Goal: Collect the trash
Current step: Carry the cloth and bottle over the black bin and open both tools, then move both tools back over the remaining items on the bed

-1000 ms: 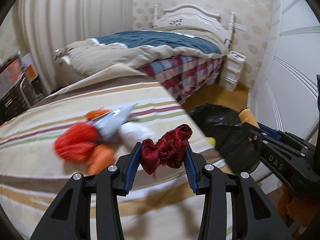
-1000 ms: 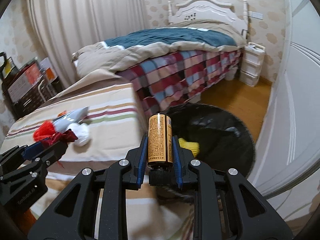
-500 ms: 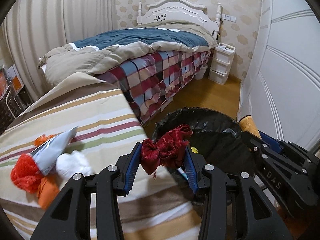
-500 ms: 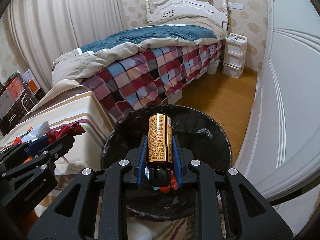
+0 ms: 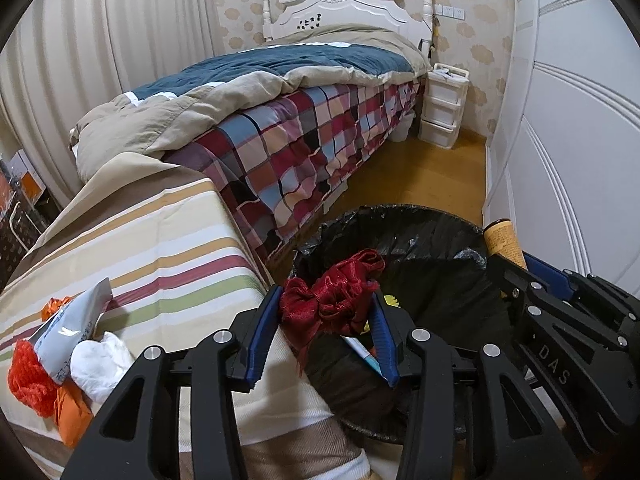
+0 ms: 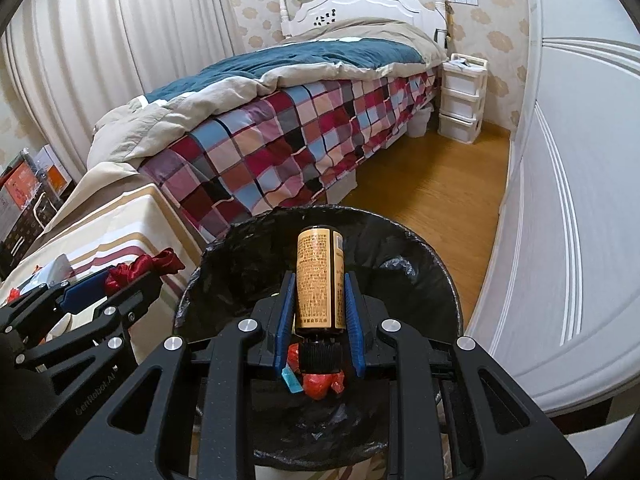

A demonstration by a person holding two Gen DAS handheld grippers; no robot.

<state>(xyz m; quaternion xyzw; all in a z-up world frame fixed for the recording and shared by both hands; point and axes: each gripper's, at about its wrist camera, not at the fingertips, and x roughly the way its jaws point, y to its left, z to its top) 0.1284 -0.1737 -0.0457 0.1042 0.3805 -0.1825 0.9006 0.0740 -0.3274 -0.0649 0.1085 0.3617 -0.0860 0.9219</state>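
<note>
Moved: both grippers from striped tablecloth [image 5: 168, 248] to over black-lined round bin [image 6: 420, 248].
Left gripper [image 5: 326, 320]: clamped on crumpled dark-red fabric [image 5: 332, 300], near bin rim.
Right gripper [image 6: 320, 308]: clamped on amber labelled bottle [image 6: 320, 280], above bin; drop due.

This is a bedroom in a home. A bed [image 6: 304, 120] with a carved white headboard [image 6: 360, 4] fills the far side, covered by a teal-and-beige duvet [image 6: 280, 68] over a checked blanket [image 6: 288, 152]. Beside it stands a small white drawer unit [image 6: 462, 98] on a wooden floor [image 6: 432, 196]. Patterned wallpaper [image 6: 496, 40] (pale cloud-like shapes) lines the back wall, pleated curtains [image 6: 100, 60] hang left, and white panelled doors [image 6: 580, 200] run along the right.
</note>
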